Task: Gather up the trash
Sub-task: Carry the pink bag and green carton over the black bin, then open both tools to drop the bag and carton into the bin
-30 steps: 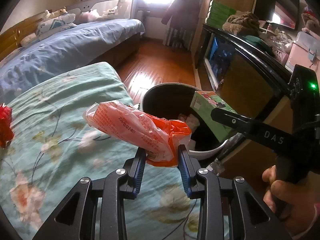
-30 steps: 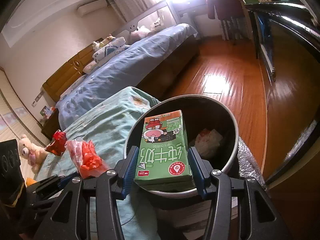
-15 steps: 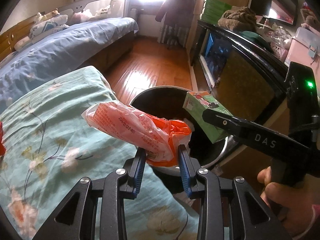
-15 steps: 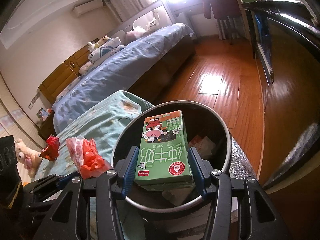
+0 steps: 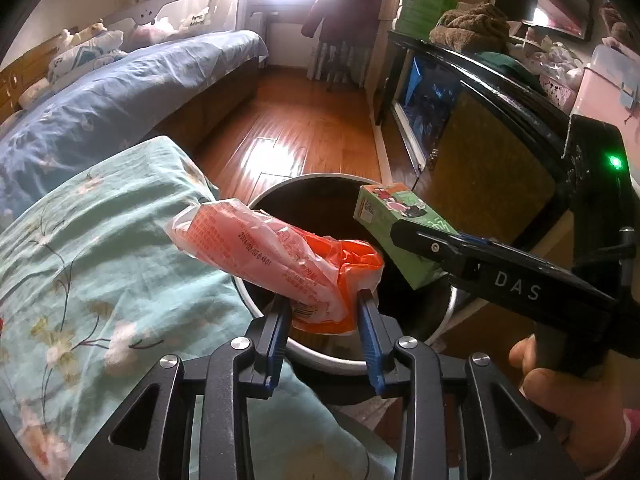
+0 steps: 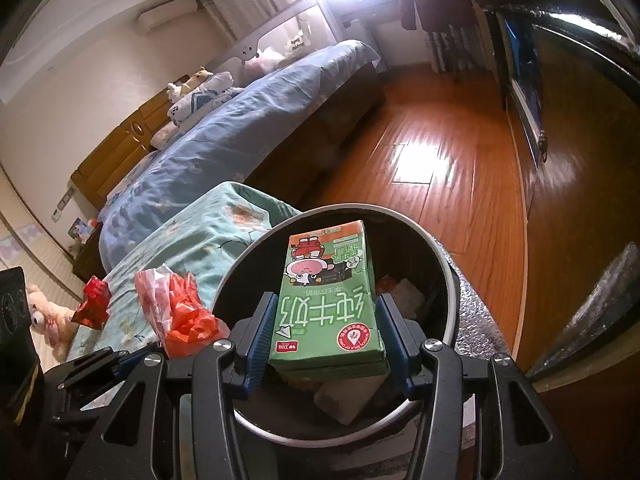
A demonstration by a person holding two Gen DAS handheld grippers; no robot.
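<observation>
A long bed under a blue quilt (image 6: 240, 136) runs along the far wall, and nearer in, a second spread of teal floral bedding (image 5: 92, 264) fills the left of the left wrist view. Sunlight glares off the wooden floor (image 6: 440, 168) between the beds and the dark cabinet (image 5: 480, 152) on the right.

Right at the foot of the teal bedding stands the round dark trash bin (image 6: 450, 292), its pale rim open to both cameras, with some crumpled paper lying at the bottom; what else is down there is hard to make out in the shadow.

Over the bin now, the right gripper (image 6: 326, 336) has its blue pads pressed against both sides of a green milk carton (image 6: 328, 304), clamped firmly, the carton hanging above the bin's mouth. From the left wrist view the same carton (image 5: 400, 236) juts over the bin's right rim, and the hand (image 5: 568, 392) holding that gripper shows at the lower right.

The left gripper (image 5: 324, 320) is pinched on a crumpled orange and clear plastic wrapper (image 5: 280, 256), which sticks out leftwards over the near rim and the edge of the bedding.

Smallest of all, a red foil wrapper (image 6: 94, 304) lies on the teal bedding, well apart from the bin.
</observation>
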